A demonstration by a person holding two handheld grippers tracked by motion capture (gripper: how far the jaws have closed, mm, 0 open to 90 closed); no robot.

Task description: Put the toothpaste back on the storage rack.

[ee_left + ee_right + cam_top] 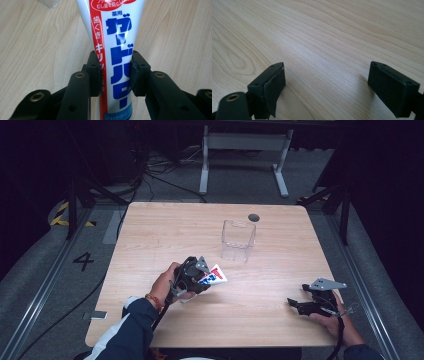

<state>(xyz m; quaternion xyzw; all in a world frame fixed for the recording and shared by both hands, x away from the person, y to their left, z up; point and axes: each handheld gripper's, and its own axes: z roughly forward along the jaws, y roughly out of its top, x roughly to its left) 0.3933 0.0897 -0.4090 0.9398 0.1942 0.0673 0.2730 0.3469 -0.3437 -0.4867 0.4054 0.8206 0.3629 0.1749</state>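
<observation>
A white toothpaste tube [117, 50], glossy plastic printed with blue Japanese lettering and a red stripe, sits pinched between the black padded jaws of the left tool [115, 75], its soft body narrowing where the pads press. In the high view the left tool [192, 277] holds the tube [214, 275] over the pale wood-grain table [280, 315], apparently just clear of it. A clear, rectangular plastic container [238, 240] stands upright nearby. The right tool [325, 85] rests low near the table's right edge, jaws spread wide around bare wood.
</observation>
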